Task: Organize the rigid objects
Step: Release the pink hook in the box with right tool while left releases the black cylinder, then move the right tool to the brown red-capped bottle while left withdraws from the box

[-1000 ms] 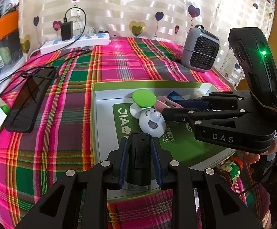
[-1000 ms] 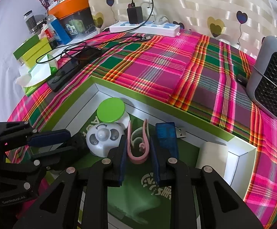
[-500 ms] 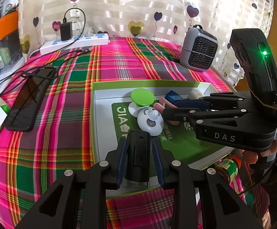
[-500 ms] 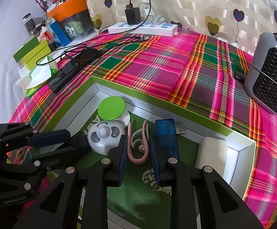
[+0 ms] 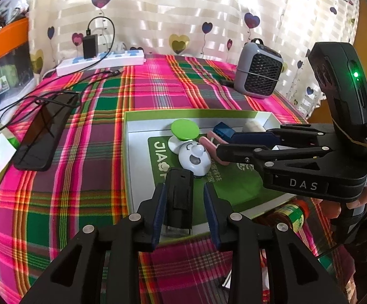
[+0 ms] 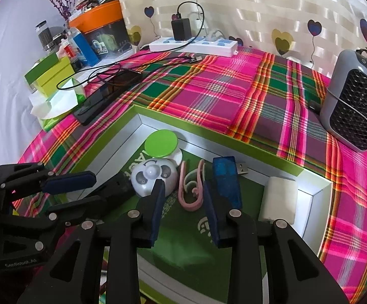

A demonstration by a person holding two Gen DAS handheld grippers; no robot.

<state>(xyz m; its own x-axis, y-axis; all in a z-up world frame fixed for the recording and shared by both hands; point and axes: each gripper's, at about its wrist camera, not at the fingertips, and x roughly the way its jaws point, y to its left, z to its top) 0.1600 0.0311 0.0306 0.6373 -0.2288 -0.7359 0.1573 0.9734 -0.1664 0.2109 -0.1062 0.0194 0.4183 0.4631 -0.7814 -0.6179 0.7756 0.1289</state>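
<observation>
One red-capped jar beside the box shows only from the left wrist.

Green-rimmed white tray, green printed liner. Contents along the far edge, left to right in the right wrist view:
- green round disc, flat, overlapping a white disc
- white round panda-face gadget, touching the discs
- pink curved clip, lying flat
- translucent blue USB stick, plug toward far edge
- white block, far right corner
- black rectangular device, near edge, long axis pointing into the tray
</observation>
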